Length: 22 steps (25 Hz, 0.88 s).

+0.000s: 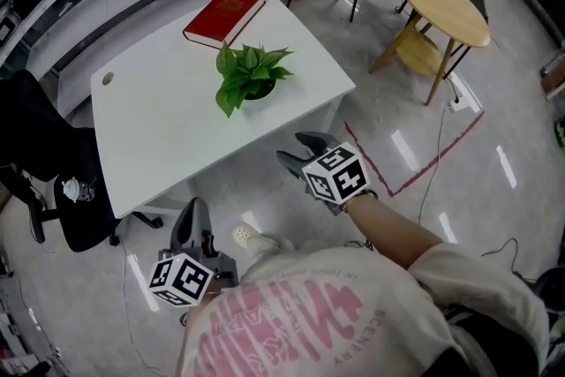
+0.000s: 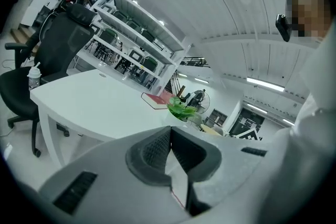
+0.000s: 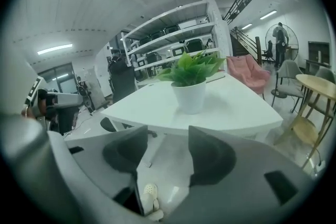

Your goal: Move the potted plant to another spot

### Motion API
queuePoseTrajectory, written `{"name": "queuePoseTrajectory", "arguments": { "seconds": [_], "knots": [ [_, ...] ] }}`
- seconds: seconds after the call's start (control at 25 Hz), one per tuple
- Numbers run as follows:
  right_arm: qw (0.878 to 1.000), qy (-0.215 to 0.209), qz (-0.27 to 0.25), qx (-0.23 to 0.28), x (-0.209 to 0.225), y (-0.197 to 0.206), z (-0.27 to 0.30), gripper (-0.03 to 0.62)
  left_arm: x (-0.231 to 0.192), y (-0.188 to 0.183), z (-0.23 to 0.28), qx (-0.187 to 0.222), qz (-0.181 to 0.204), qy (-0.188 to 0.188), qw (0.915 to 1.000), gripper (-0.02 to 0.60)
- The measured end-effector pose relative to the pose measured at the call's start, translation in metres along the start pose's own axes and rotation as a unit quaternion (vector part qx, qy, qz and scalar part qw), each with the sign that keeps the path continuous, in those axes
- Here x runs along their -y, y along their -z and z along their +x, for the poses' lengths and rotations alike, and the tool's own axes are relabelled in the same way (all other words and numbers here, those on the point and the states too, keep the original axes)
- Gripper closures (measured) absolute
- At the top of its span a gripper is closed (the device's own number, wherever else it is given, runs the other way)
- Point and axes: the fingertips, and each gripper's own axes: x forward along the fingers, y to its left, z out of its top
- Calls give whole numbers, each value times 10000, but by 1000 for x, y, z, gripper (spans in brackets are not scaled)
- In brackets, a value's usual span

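Upright mid-counter, just beside red book: potted plant. L tongs closed, empty, below counter edge. R tongs apart, nothing between, aimed at plant, not touching.

The potted plant, green leaves in a white, seemingly plain pot, stands upright on the white table, toward its right corner.

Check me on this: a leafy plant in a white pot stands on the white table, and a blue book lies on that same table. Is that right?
Not quite. The book is red, not blue, as the head view shows. The rest holds: the potted plant in its white pot stands on the white table, and the book lies on that same table.
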Motion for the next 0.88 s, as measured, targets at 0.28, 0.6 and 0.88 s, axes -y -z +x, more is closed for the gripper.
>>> {"name": "queuePoseTrajectory", "arguments": {
  "seconds": [0.28, 0.6, 0.88],
  "knots": [
    [9986, -426, 199, 238, -29, 6, -25, 392, 26, 11, -4, 61, 108, 121, 9999, 578],
    [9964, -693, 384, 306, -47, 16, -46, 452, 46, 23, -12, 152, 126, 130, 9997, 578],
    [9959, -771, 386, 268, -56, 24, -60, 541, 61, 33, -22, 281, 109, 78, 9995, 578]
  ]
}}
